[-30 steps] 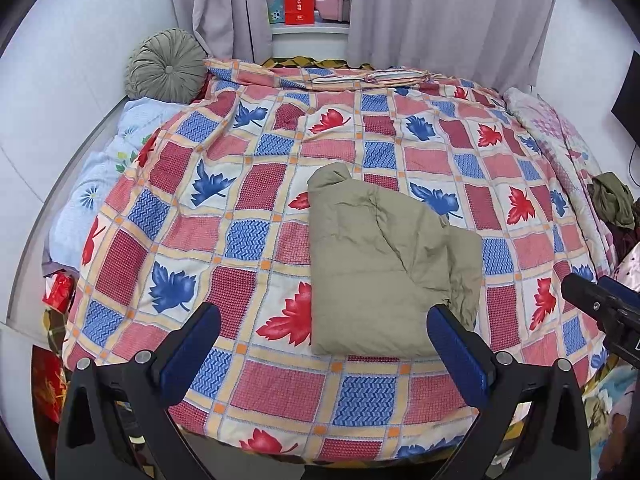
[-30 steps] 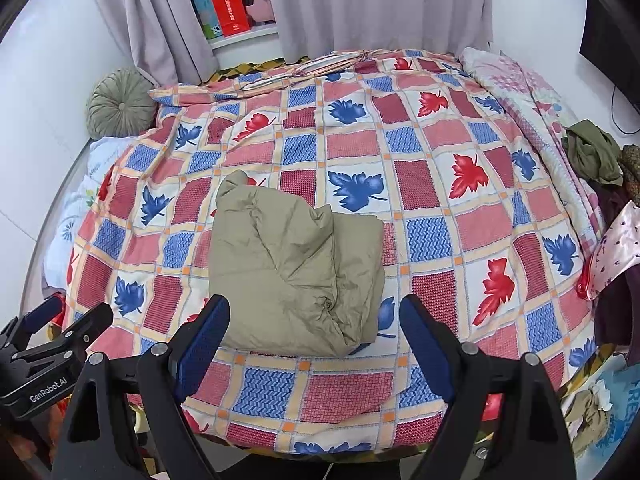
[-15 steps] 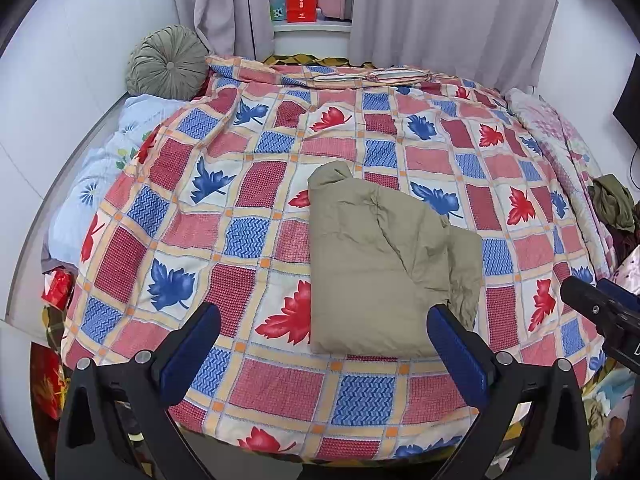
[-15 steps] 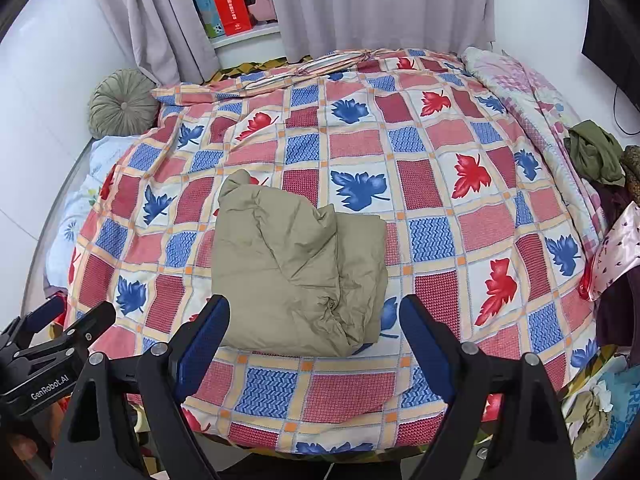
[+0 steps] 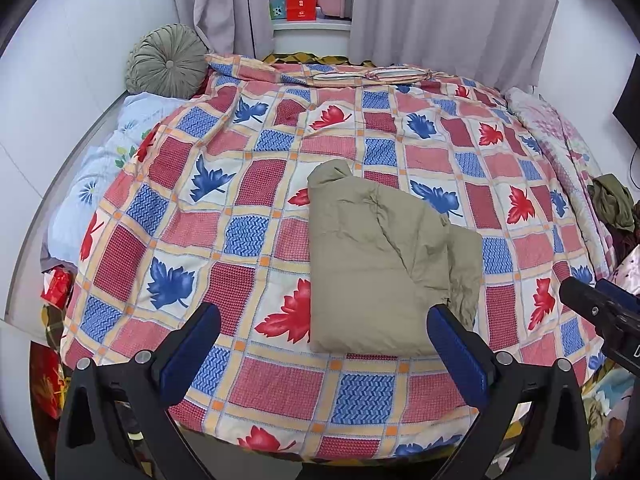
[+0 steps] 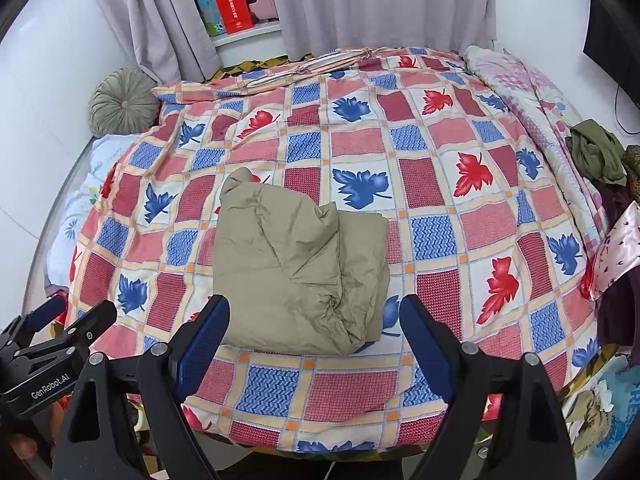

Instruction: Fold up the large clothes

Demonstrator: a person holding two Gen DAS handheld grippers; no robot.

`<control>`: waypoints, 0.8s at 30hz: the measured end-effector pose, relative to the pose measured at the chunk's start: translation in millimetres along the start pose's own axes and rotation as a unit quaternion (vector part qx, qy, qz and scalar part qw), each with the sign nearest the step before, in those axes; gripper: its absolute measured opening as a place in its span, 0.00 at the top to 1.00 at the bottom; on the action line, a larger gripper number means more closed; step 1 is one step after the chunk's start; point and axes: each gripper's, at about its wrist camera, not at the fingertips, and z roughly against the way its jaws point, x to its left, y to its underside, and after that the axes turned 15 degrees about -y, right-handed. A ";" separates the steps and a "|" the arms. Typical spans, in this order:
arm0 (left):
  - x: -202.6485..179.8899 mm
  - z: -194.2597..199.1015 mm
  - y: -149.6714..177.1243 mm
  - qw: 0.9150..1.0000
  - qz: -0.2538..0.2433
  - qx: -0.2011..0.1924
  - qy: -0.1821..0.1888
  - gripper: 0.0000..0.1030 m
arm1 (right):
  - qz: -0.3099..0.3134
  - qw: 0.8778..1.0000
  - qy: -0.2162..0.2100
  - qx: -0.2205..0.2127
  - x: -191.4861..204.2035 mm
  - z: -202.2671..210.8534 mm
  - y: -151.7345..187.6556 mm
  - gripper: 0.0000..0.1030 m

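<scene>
Garment: folded olive garment (image 5: 384,264) on quilt (image 5: 256,184), long axis toward frame top
Jaws: left gripper (image 5: 324,344) and right gripper (image 6: 314,340) both spread wide, empty
Nearer: right, garment centred ahead

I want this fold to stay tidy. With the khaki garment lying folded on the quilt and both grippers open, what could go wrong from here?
The folded khaki garment has a bunched, loose right corner; it may spring open. It lies on the soft patchwork leaf quilt, so the open right gripper or left gripper might pinch the quilt too.
</scene>
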 end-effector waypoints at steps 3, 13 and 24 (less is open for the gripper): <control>0.1 0.0 0.0 1.000 0.000 0.000 -0.001 0.00 | 0.000 1.000 0.000 0.000 -0.4 0.0 -0.3 0.14; 0.4 -0.4 -0.2 1.000 0.000 0.001 -0.001 0.00 | 0.000 1.000 -0.001 0.000 -0.6 0.2 -0.2 0.14; 1.1 -0.8 -1.5 1.000 0.000 0.001 -0.001 0.00 | 0.000 1.000 -0.001 0.000 -1.4 0.7 -1.1 0.14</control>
